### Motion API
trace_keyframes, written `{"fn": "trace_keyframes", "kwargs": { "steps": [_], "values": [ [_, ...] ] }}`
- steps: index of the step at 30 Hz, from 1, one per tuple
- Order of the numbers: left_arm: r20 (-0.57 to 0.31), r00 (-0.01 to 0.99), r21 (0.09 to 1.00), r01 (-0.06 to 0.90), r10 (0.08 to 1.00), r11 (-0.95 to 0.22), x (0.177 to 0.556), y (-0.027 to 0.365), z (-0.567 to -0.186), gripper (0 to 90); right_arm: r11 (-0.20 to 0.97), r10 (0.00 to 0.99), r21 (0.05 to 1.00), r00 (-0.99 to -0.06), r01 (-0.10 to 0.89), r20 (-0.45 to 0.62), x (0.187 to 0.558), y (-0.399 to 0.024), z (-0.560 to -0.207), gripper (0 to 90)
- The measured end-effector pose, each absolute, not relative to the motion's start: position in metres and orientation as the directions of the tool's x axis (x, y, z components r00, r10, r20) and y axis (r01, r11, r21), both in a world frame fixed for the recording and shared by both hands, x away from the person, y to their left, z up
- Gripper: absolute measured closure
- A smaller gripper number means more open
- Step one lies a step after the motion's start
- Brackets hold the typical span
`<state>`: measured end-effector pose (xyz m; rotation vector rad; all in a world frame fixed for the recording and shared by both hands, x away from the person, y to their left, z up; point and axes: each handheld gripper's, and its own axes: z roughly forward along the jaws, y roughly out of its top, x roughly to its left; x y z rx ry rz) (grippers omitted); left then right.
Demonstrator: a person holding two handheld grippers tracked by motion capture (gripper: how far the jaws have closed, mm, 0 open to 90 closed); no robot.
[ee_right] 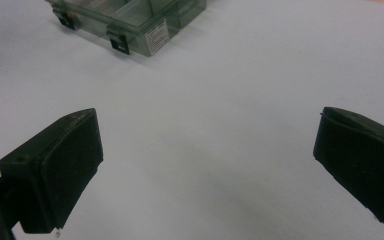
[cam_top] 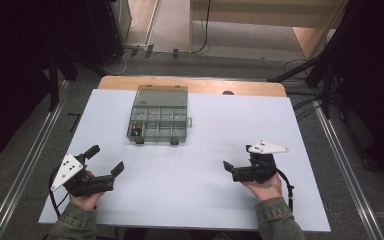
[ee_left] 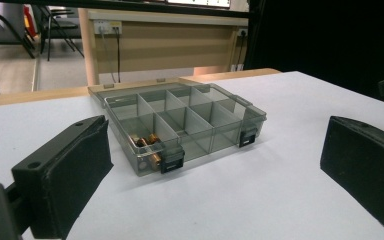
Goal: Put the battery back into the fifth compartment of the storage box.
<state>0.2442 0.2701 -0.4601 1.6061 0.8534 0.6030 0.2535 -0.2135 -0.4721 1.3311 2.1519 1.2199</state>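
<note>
Clear compartment box (cam_top: 158,118) is seen on the white table (cam_top: 190,190), far-left of centre, lid (cam_top: 161,93) laid open flat behind it toward the far edge. Long axis runs left-right across the table; the two black latches (ee_left: 172,163) face the person's side. Small brass-coloured items (ee_left: 147,142) are seen in the near-left compartment; what they are can't be made out. In the right gripper view the box is cut off by the top edge.

Left gripper (cam_top: 107,161) is held at the near-left, jaws spread wide, nothing between them, pointed toward the box. Right gripper (ee_right: 207,165) is held at the near-right, jaws also wide apart and empty over bare table. Both are well apart from the box.
</note>
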Motion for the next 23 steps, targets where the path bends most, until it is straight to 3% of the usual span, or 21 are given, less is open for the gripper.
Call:
{"fn": "trace_keyframes", "kwargs": {
  "steps": [16, 23],
  "values": [
    [-0.068, 0.604, 0.972, 0.22, 0.794, -0.083, 0.244, 0.269, -0.461, 0.1, -0.006, 0.885, 0.939, -0.435, 0.344, 0.166, 0.206, -0.273, -0.48, 2.9],
    [-0.066, 0.602, 0.971, 0.221, 0.796, -0.087, 0.243, 0.269, -0.462, 0.1, -0.017, 0.914, 0.967, -0.389, 0.254, 0.118, 0.193, -0.273, -0.485, 3.2]
  ]
}}
